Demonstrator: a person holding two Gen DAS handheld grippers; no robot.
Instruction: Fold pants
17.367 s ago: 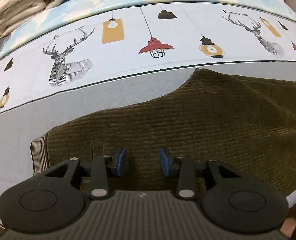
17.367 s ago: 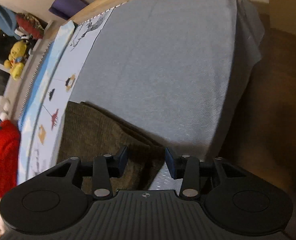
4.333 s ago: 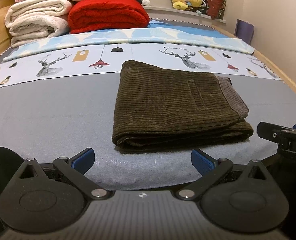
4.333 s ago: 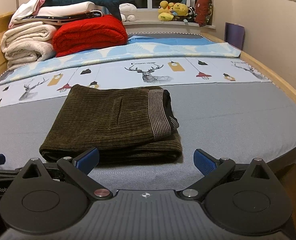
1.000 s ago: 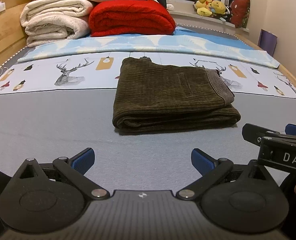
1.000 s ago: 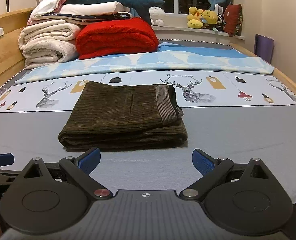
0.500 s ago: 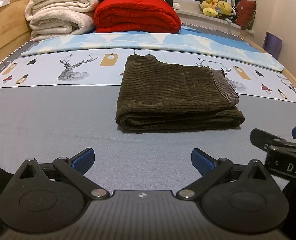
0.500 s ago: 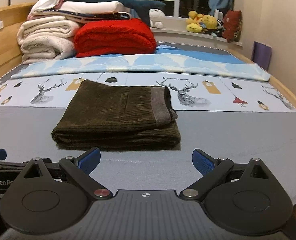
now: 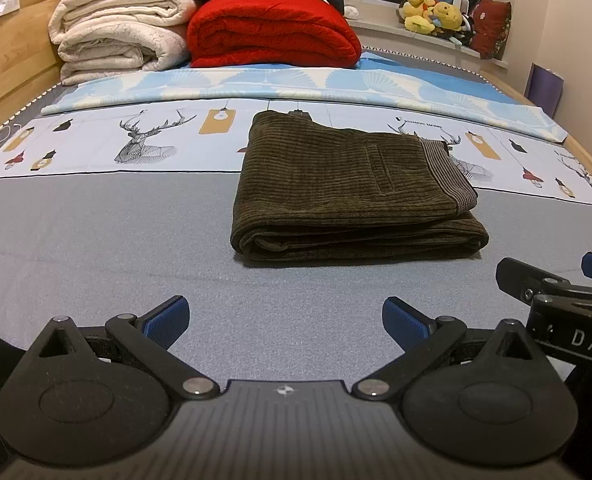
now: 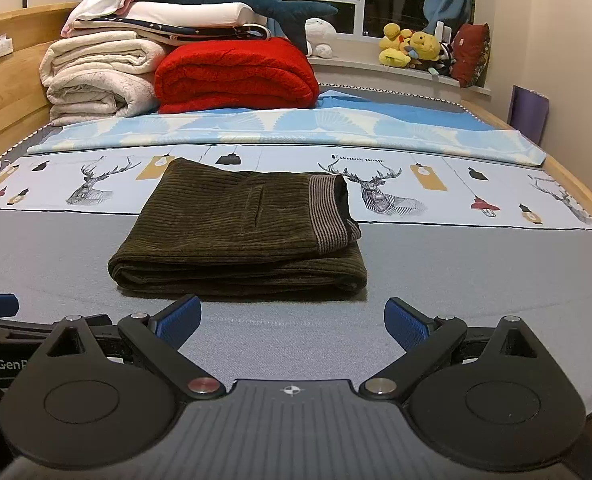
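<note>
Both grippers' fingers point(image 9: 163, 316) spread empty; folded pants point(image 9: 348, 184) fully visible.

Op A: Pants point(image 9: 348, 184) status from my feed?

Op B: I see dark olive-brown corduroy, folded into a flat rectangular stack, several layers, lying on the grey sheet point(image 9: 95, 232).

Op A: Orientation?

Op B: Thick fold edge faces my cams. Striped waistband on top layer, right end. Welt pocket facing up. Far edge overlaps the deer-print strip point(image 10: 396, 188).
</note>
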